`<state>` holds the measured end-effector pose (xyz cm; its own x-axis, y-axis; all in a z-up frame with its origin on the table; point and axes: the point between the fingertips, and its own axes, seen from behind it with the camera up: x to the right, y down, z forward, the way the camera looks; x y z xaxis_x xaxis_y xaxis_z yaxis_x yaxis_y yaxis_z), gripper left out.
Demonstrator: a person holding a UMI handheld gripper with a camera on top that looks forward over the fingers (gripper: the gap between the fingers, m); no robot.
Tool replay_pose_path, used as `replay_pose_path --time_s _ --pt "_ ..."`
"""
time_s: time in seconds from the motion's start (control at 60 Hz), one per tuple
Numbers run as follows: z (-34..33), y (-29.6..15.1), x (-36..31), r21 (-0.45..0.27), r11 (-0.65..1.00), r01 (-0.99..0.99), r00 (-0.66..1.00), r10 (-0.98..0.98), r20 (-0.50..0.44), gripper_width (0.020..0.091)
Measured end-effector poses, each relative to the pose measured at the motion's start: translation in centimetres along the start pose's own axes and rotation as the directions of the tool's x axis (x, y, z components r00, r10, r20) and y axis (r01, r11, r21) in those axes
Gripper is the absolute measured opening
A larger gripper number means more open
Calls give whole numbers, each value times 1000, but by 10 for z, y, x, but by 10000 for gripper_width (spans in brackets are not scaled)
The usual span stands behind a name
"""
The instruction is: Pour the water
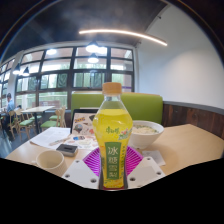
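Since pouring calls for a firm hold, the bottle point(112, 137) is pinched upright at its label by the hand-held gripper point(112, 160); yellow-green drink fills it nearly to the orange cap; beside the bottle, a white bowl point(147, 132) waits on the surface point(190, 148), its contents unclear.

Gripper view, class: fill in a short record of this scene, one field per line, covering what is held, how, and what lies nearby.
held item: yellow bottle, orange cap, upright
gripper: shut on the bottle, pink pads against its sides
beyond bottle: white bowl on the table
beside bottle: phone, papers
pouring: not started
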<state>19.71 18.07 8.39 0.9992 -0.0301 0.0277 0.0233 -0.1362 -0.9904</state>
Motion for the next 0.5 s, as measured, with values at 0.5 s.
replay_pose_path --time_s 0.5 --pt "-7 15 -11 -37 999 -35 999 36 10 473"
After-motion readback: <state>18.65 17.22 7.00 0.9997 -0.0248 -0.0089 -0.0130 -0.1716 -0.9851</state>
